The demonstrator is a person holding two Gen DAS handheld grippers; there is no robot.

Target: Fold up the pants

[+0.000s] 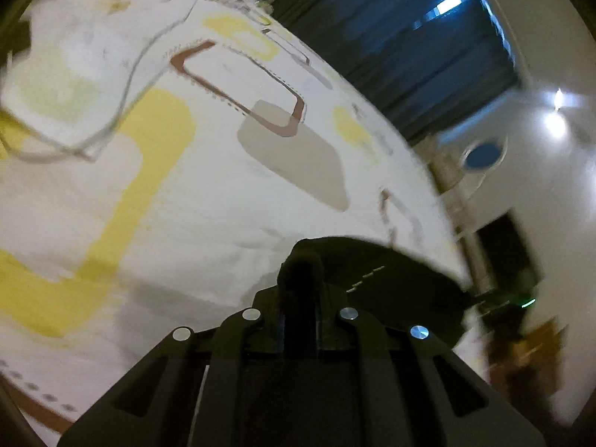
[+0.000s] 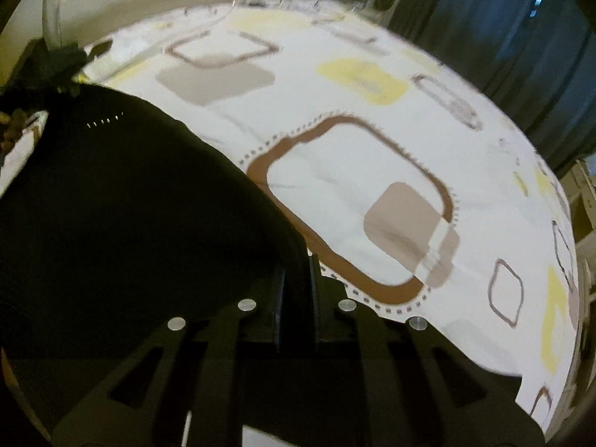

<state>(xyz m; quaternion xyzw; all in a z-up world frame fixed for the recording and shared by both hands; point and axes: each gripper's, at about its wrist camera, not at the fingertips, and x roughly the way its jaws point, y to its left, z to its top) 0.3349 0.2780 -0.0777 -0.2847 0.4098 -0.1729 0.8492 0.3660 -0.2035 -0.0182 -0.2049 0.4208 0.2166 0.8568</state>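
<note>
bed sheet (image 2: 346,85) white with brown, grey and yellow rounded squares, dark blue curtains (image 1: 406,52) behind, pale wall (image 1: 551,201) with bright lamp glare (image 1: 557,111)

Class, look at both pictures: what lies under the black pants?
Under the black pants lies a white patterned bedsheet, visible around the fabric. Whatever part of the sheet's pattern sits directly beneath the pants is covered and cannot be seen.

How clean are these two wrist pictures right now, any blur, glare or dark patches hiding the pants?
Left wrist view: smeared by motion, worst at the right edge; lamp flares on the wall; pants read as a black shape. Right wrist view: sharper, bedsheet print clear though bowed by the lens; pants nearly featureless black, only pale stitches showing.
</note>
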